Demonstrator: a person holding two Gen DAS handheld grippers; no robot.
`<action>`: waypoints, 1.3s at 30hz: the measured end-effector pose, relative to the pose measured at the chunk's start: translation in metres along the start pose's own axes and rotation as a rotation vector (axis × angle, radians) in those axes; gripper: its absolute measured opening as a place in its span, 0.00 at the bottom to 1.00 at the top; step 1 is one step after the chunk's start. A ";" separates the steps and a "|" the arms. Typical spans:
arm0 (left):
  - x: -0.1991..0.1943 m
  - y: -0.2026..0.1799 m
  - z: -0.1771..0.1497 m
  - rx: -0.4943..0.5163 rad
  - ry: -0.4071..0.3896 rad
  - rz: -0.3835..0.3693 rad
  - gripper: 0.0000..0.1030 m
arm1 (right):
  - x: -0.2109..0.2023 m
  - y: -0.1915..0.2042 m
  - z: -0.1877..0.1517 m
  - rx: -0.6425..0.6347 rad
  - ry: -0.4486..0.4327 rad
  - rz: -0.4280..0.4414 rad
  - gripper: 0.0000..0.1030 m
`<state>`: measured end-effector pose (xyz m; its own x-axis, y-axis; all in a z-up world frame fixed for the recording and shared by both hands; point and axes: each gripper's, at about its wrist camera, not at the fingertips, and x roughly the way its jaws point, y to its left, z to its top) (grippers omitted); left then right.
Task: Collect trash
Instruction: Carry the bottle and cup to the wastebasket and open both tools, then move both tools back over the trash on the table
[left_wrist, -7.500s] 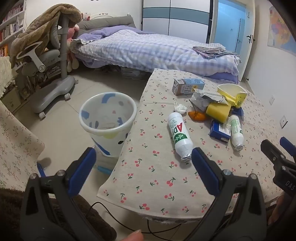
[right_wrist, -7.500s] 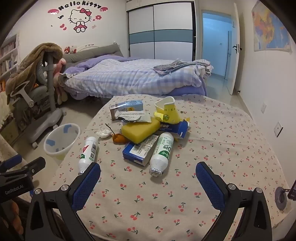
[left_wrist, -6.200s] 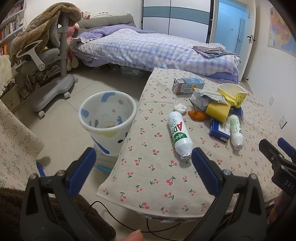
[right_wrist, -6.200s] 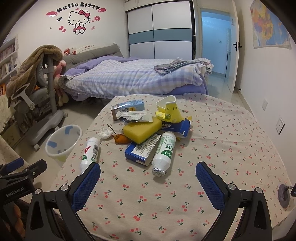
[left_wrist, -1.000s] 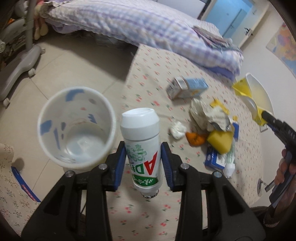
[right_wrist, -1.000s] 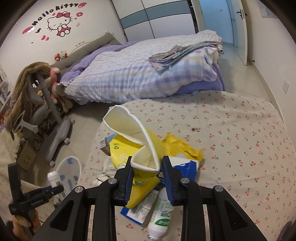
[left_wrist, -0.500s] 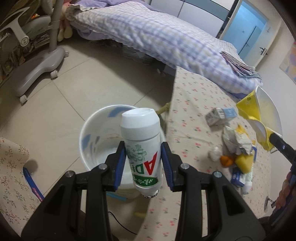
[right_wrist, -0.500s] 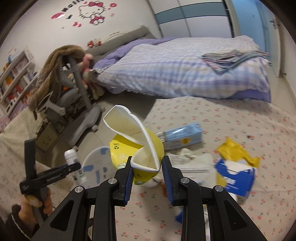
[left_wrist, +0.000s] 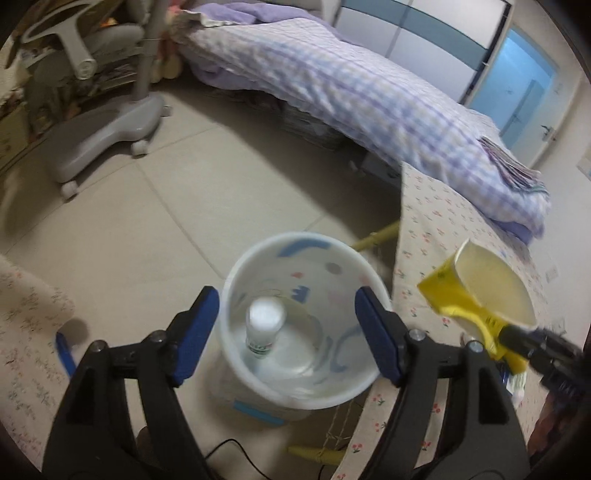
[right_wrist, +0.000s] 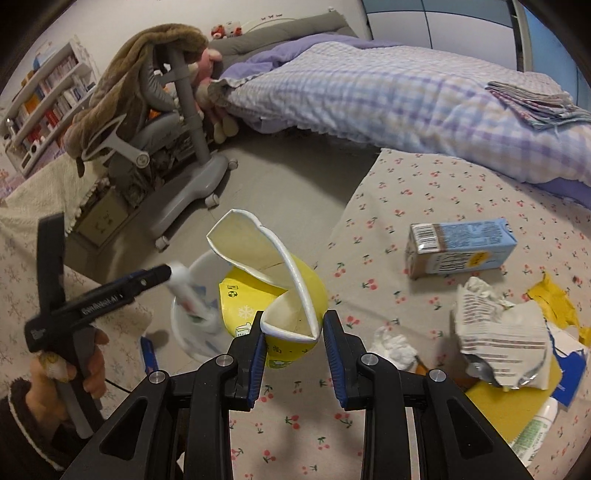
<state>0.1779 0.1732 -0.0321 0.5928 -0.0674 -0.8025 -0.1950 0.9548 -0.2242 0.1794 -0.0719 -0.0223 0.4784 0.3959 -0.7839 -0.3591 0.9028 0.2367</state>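
My left gripper (left_wrist: 288, 332) hangs over the white patterned bin (left_wrist: 299, 236) on the floor, its jaws opening with nothing pressed between them. A white bottle with a green label (left_wrist: 264, 325) stands inside the bin, below the jaws. In the right wrist view that bottle (right_wrist: 188, 291) is a blur dropping from the left gripper (right_wrist: 162, 275) into the bin (right_wrist: 184, 339). My right gripper (right_wrist: 293, 343) is shut on a crushed yellow paper cup (right_wrist: 273, 295) at the table's left edge, just right of the bin. The cup (left_wrist: 480, 295) also shows in the left wrist view.
On the cherry-print tablecloth (right_wrist: 406, 192) lie a blue milk carton (right_wrist: 461, 251), a crumpled wrapper (right_wrist: 498, 339), a tissue wad (right_wrist: 393, 347), a yellow sponge (right_wrist: 509, 406) and another bottle (right_wrist: 532, 435). A chair base (left_wrist: 107, 136) and a bed (left_wrist: 369, 96) stand beyond the bin.
The left gripper moved over the bin, opened and let go of the white bottle, which dropped in. The right gripper carried the yellow cup left towards the bin.
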 end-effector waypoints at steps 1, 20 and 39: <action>-0.002 0.001 0.001 -0.006 0.010 0.016 0.82 | 0.003 0.001 0.000 -0.004 0.005 -0.001 0.30; -0.011 0.024 -0.012 -0.024 0.143 0.221 0.92 | 0.045 0.024 0.005 -0.084 0.051 0.009 0.33; -0.018 0.005 -0.021 0.005 0.149 0.154 0.92 | -0.013 -0.012 0.004 -0.004 -0.037 -0.071 0.69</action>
<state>0.1501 0.1736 -0.0306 0.4343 0.0374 -0.9000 -0.2698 0.9587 -0.0904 0.1810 -0.0873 -0.0130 0.5317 0.3366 -0.7772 -0.3264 0.9282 0.1787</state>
